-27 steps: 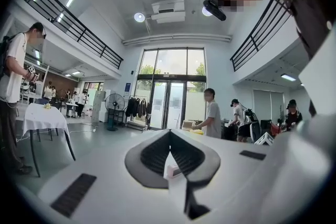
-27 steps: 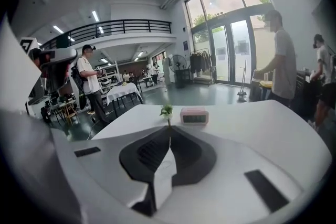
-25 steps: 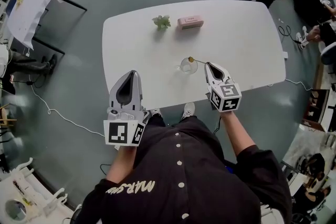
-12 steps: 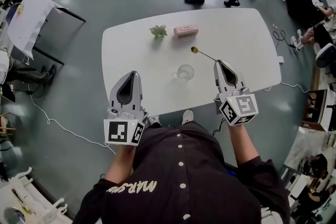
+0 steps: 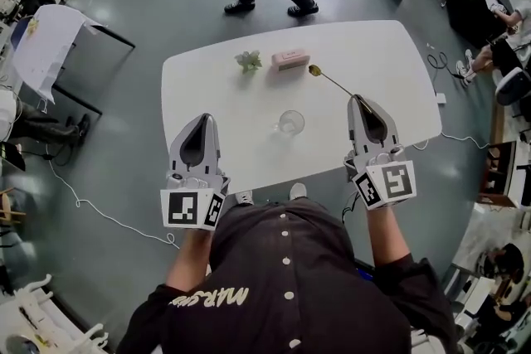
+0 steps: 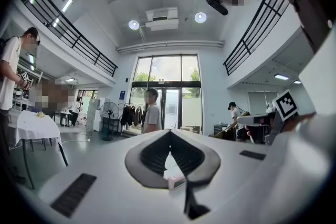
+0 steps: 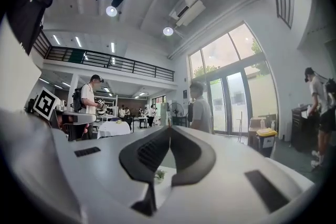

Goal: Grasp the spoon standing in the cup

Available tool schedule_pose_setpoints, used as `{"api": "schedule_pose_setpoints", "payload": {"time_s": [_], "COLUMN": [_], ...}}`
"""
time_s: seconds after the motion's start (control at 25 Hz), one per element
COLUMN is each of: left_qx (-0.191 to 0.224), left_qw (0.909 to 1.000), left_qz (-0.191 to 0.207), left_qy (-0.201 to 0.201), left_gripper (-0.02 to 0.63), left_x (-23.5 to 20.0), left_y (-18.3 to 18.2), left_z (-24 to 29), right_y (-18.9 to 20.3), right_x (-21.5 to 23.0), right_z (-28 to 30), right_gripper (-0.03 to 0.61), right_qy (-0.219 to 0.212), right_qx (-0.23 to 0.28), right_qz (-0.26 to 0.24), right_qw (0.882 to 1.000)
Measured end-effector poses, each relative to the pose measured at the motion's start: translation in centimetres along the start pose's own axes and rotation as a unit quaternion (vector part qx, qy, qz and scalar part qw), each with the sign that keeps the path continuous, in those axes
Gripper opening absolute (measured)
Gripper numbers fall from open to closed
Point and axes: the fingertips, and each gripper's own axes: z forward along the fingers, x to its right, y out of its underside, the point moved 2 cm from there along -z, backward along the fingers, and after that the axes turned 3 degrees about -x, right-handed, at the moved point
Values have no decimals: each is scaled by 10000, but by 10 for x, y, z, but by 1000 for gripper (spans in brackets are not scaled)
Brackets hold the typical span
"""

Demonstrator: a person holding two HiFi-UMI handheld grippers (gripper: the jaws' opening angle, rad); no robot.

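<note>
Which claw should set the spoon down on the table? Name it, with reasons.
Right. The right claw is shut on the spoon, out of the glass cup; the left claw is shut, empty and farther away.

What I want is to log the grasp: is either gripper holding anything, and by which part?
The right gripper holds the slim gold-coloured metal spoon by the end of its handle; the left gripper holds nothing.

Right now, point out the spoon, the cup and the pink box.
spoon (image 5: 335,84), head view, middle of the handle.
cup (image 5: 291,123), head view, bare inside bottom seen through the mouth.
pink box (image 5: 290,59), head view, top face.
</note>
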Motion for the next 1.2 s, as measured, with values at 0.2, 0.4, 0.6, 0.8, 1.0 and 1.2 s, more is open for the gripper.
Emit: {"api": "schedule_pose_setpoints", "payload": {"time_s": [0.2,0.4,0.6,0.8,1.0,1.2], "left_qx": [9,48,97,92,93,99], "left_qw": [9999,9997,9994,9993,9993,9993], "left_qz": [41,105,133,159,170,167], "left_qy": [-92,-209,-307,-331,-314,-308], "left_gripper": [9,9,9,9,9,9], "left_x": [-8,-17,-25,-26,-27,-28], "left_y": [-3,-7,-10,-11,-10,-12], "left_z": [-3,-7,-10,-12,-12,-13], "right_y": [-17,-28,-29,-25,-19,-17], "right_x": [3,7,9,5,1,-2], "right_z": [-8,-15,-17,-12,-8,-6], "right_gripper": [11,11,11,11,9,9], "right_qy": [86,167,191,128,122,104], "right_qx": [275,469,571,481,386,349], "right_qz": [-55,-108,-32,-88,-171,-179], "right_qw": [9996,9987,9982,9987,9990,9992]}}
